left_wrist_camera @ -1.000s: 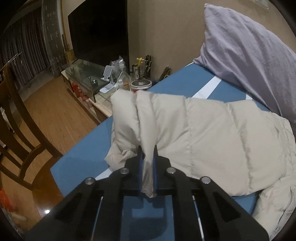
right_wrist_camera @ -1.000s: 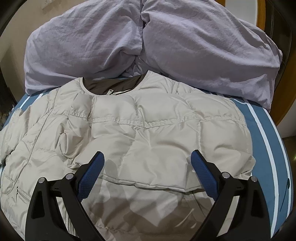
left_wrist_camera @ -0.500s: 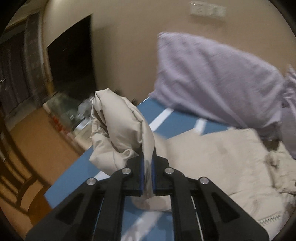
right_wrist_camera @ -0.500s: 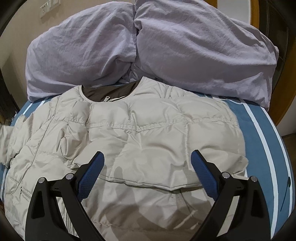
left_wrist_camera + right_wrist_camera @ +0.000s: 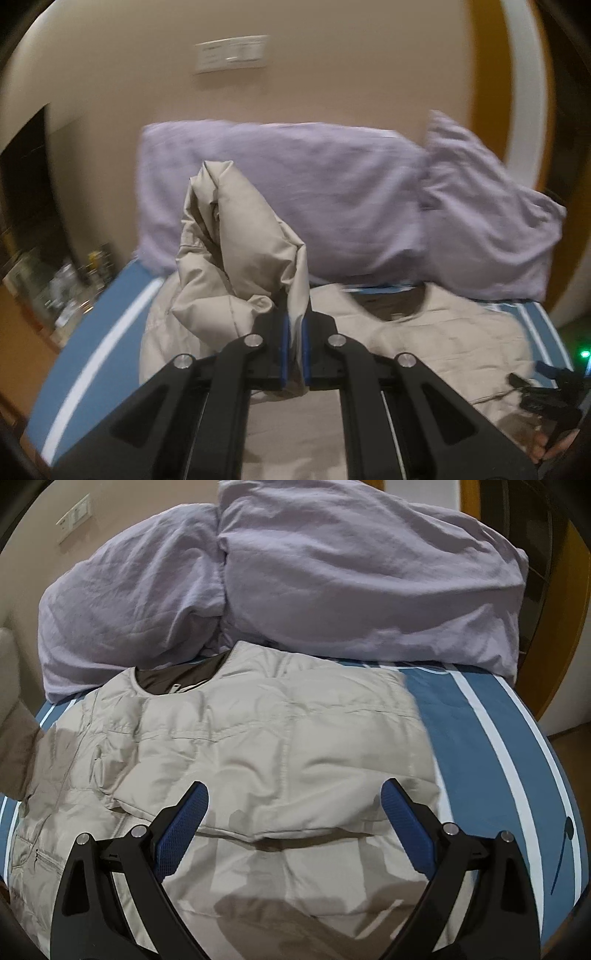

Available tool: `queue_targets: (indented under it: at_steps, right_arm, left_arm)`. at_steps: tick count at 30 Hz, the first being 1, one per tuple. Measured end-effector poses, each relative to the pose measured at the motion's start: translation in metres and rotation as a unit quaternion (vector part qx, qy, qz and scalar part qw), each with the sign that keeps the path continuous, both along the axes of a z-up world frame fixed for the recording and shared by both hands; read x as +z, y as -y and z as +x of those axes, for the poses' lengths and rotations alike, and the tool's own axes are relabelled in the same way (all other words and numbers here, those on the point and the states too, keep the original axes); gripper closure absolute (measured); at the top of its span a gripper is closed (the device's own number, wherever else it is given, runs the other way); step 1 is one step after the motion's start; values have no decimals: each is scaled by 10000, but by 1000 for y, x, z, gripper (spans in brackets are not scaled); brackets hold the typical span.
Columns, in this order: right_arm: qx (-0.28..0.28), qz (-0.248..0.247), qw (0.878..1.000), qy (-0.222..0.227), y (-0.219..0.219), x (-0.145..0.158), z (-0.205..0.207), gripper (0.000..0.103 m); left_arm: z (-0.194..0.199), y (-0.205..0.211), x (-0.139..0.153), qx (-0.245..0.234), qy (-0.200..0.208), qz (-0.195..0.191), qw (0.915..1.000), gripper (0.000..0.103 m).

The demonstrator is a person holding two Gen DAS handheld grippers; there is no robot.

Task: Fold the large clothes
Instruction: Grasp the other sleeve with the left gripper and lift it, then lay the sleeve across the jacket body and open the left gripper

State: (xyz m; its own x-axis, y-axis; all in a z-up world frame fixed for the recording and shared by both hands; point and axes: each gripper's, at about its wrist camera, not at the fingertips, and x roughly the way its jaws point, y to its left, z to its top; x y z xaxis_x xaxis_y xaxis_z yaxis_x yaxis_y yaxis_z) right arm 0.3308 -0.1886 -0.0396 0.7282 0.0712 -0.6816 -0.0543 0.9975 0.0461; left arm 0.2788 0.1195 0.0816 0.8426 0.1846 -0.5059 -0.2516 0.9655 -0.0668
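- The left tongs [image 5: 293, 334] pinch the puffy jacket's sleeve [image 5: 236, 258], lifted over the bed's left edge; the jacket body [image 5: 273, 746] lies to their right.
- The right tongs [image 5: 293, 823] are spread wide above it.

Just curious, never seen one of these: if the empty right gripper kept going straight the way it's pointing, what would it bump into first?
Most likely the beige puffer jacket spread on the bed: the open right gripper points over it. The lavender pillows lie beyond; depth is unclear.
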Motion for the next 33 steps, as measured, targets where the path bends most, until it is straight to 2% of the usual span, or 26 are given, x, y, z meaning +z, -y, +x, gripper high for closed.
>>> queue_targets:
  at_steps: [5, 11, 20, 23, 24, 25, 27, 30, 33]
  right_arm:
    - [-122, 38, 9999, -12, 18, 0, -2, 7]
    - [-193, 72, 9998, -48, 33, -2, -7, 7]
    - [-256, 163, 9993, -210, 46, -7, -11, 7]
    - [-260, 163, 9993, -208, 49, -7, -13, 7]
    - [-268, 169, 9993, -207, 50, -6, -13, 7]
    - [-276, 176, 9993, -203, 51, -6, -14, 7]
    - [-293, 202, 9992, -194, 53, -5, -15, 7]
    - [-292, 231, 9991, -187, 54, -5, -15, 7]
    - [-260, 227, 9992, -185, 54, -6, -16, 7]
  left_arm:
    - [24, 56, -7, -597, -67, 2, 9982, 97]
    - [45, 105, -43, -961, -508, -23, 9941, 97]
    - [65, 134, -88, -1232, -1202, 33, 9851, 96]
    - [60, 136, -86, -1386, -1188, 9, 9832, 93]
    - [58, 137, -82, -1412, -1139, 39, 9834, 83]
    - [54, 137, -76, -1432, -1047, 91, 9841, 68]
    - [48, 137, -64, -1410, -823, 250, 9863, 54]
    - [51, 134, -59, -1221, -779, 535, 9880, 53]
    - [61, 124, -71, -1022, -966, 540, 9886, 53]
